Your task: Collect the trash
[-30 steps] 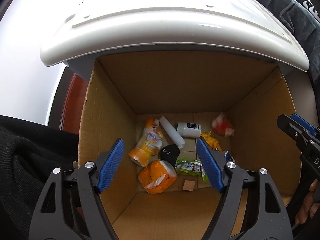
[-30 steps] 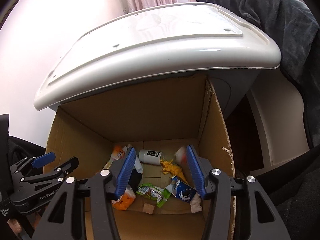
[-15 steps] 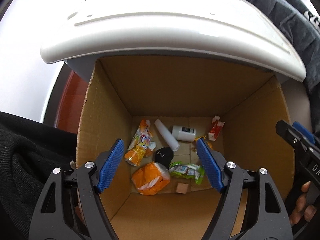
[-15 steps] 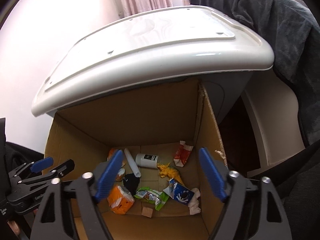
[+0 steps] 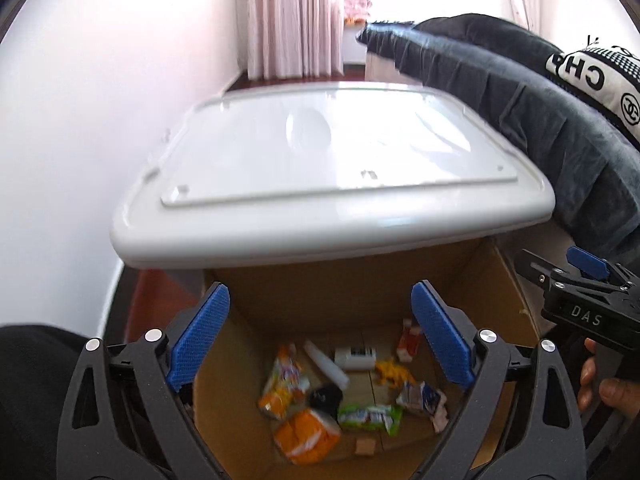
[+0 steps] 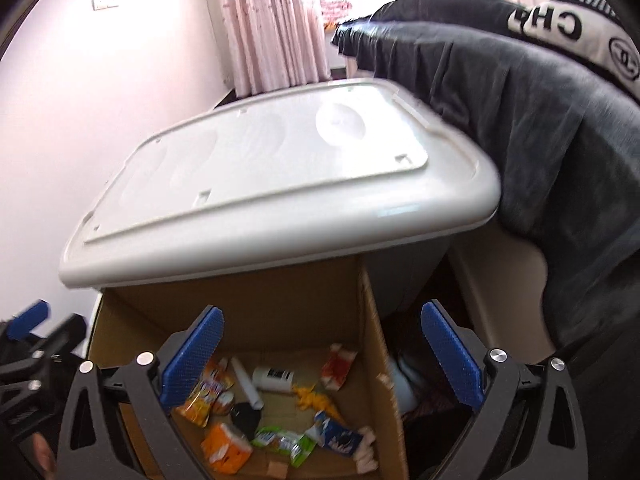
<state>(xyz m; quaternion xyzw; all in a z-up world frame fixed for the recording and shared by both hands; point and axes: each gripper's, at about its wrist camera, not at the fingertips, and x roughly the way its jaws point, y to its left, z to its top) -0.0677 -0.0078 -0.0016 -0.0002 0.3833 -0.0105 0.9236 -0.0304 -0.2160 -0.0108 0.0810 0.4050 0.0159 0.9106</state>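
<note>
Both the left gripper [image 5: 320,336] and right gripper [image 6: 322,356] hang empty with jaws apart above the open brown cardboard box [image 5: 496,300], whose discarded wrappers and packets [image 5: 344,396] lie at 6 o'clock, nearer the left gripper.

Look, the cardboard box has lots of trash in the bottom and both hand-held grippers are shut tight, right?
Not quite. The cardboard box does hold trash at the bottom, but both are open. The left wrist view shows the left hand-held gripper with blue fingers wide apart, and the right wrist view shows the same for the right hand-held gripper.
</note>
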